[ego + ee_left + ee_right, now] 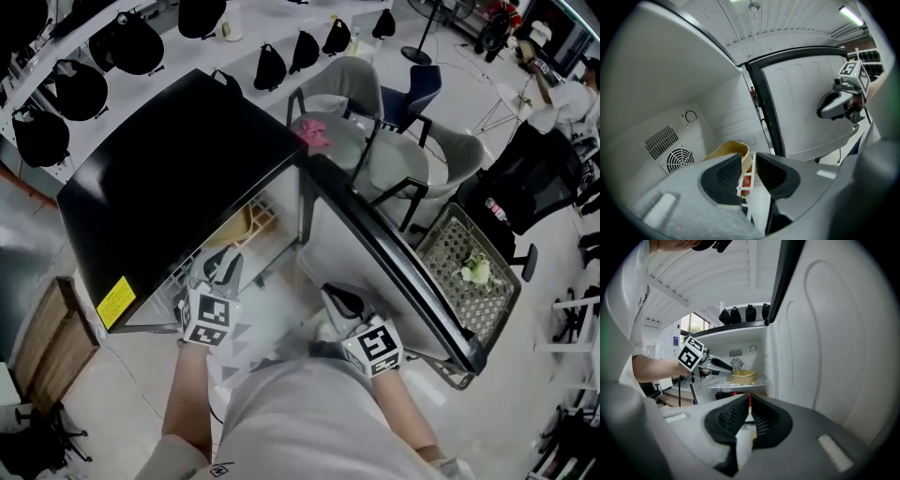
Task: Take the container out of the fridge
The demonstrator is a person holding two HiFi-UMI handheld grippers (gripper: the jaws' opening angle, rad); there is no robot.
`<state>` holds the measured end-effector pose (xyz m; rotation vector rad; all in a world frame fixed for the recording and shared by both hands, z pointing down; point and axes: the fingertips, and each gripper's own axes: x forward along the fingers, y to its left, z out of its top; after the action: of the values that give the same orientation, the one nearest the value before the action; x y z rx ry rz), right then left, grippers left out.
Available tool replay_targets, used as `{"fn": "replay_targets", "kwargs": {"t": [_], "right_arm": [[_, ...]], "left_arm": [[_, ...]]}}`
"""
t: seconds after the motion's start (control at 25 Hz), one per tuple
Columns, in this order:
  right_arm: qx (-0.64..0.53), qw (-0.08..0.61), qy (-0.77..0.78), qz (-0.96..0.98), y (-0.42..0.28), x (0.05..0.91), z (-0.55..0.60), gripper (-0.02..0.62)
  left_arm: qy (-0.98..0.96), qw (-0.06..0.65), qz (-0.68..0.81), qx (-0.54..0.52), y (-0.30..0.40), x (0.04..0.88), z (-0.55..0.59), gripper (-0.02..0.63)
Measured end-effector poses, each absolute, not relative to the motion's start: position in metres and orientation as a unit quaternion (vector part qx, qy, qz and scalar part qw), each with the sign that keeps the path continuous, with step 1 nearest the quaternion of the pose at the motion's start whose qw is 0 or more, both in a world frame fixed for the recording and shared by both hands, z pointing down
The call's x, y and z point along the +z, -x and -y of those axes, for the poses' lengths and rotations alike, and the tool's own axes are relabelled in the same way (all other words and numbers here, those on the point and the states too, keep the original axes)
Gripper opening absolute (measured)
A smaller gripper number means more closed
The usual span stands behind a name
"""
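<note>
The black mini fridge (pixel 178 178) stands with its door (pixel 394 262) swung wide. A tan container (pixel 239 227) sits on the white wire shelf (pixel 759 381) inside. My left gripper (pixel 217 267) reaches into the fridge and is open. The tan container (pixel 729 149) lies just beyond the left gripper (pixel 749 160), its rim showing in the narrow gap. The pads do not visibly press on it. In the right gripper view the left gripper (pixel 727 367) has its tips at the container (pixel 743 376). My right gripper (pixel 339 302) hangs by the door, shut and empty.
Red items lie on the level below the shelf. A wire basket (pixel 469 272) with something green stands right of the door. Grey chairs and a pink cloth (pixel 312 134) are behind the fridge. A wooden board (pixel 47 328) lies on the floor at left.
</note>
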<state>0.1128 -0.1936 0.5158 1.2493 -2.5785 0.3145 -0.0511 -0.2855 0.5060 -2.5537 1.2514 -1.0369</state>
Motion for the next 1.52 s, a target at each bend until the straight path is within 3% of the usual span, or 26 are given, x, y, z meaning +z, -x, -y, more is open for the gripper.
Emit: {"fn": "replay_targets", "kwargs": {"t": [0.44, 0.76, 1.0, 1.04, 1.12, 1.52], "right_arm": [[0.112, 0.138, -0.412, 0.894, -0.127, 0.523, 0.201, 0.018], [0.112, 0.138, -0.396, 0.901, -0.125, 0.525, 0.2, 0.018], [0.108, 0.138, -0.399, 0.9, -0.131, 0.522, 0.203, 0.018], [0.105, 0.14, -0.4, 0.9, -0.132, 0.522, 0.203, 0.018], [0.103, 0.139, -0.401, 0.9, -0.132, 0.522, 0.204, 0.018], [0.101, 0.129, -0.417, 0.894, -0.132, 0.516, 0.199, 0.018]], "left_arm": [[0.797, 0.09, -0.356, -0.48, 0.046, 0.548, 0.322, 0.21], [0.779, 0.092, -0.307, -0.539, 0.041, 0.571, 0.334, 0.215], [0.779, 0.086, -0.301, -0.544, 0.039, 0.57, 0.332, 0.179], [0.777, 0.089, -0.305, -0.543, 0.04, 0.568, 0.333, 0.091], [0.777, 0.089, -0.313, -0.539, 0.042, 0.564, 0.334, 0.036], [0.794, 0.085, -0.325, -0.506, 0.041, 0.548, 0.318, 0.018]]}}
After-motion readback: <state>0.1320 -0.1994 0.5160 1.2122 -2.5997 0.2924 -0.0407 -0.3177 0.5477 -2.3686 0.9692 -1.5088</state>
